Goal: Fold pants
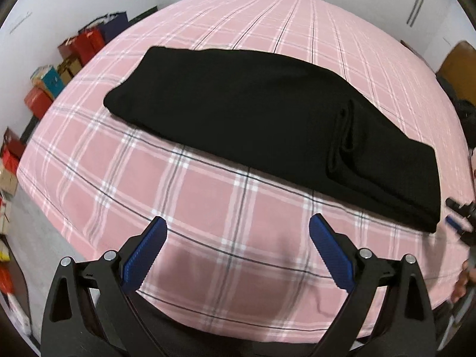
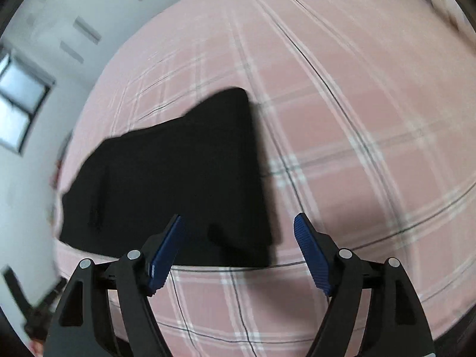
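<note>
Pants (image 1: 267, 125): black, folded into a long flat bundle, lying on the bed, running from 10 o'clock to 4 o'clock in the left wrist view.
Bed (image 1: 208, 196): covered in pink plaid.
Left claw (image 1: 238, 250): spread wide, nothing between the blue pads (image 1: 142, 255), over bare plaid at 6 o'clock of the pants.
Right claw (image 2: 238, 244): spread, empty, over the near edge of the pants; picture blurred.
Boxes (image 1: 44, 89): red and mixed, stacked at 9 o'clock beside the bed.

Both wrist views angled down, near, sharing pants (image 1: 267, 125) on bed (image 1: 208, 208)
</note>
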